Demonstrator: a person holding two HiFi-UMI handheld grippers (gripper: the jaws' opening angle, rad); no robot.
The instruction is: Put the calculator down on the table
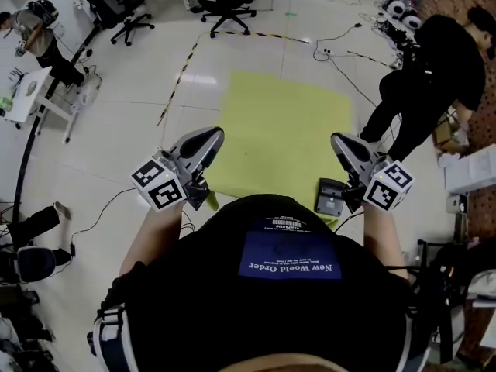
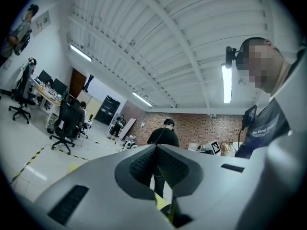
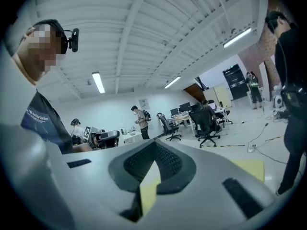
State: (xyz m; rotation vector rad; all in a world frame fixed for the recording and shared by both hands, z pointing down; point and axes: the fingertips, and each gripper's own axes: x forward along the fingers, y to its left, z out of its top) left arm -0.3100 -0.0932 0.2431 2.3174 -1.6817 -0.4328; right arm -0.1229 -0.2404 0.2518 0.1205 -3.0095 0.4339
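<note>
At a yellow table [image 1: 287, 122] in an open-plan office, a person holds two grippers level, above the tabletop. The left gripper [image 1: 209, 140] and right gripper [image 1: 343, 142] both have their jaws pressed together with nothing between them. The calculator [image 1: 332, 196] lies at the table's near right corner, apparently already set down. That close to the edge, a dipping right gripper or the person's body could knock it off.

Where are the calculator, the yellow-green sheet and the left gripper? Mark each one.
calculator [image 1: 331, 197], head view, middle of its grey body.
yellow-green sheet [image 1: 287, 122], head view, a bare middle part.
left gripper [image 1: 211, 136], head view, the tips of its closed jaws.
</note>
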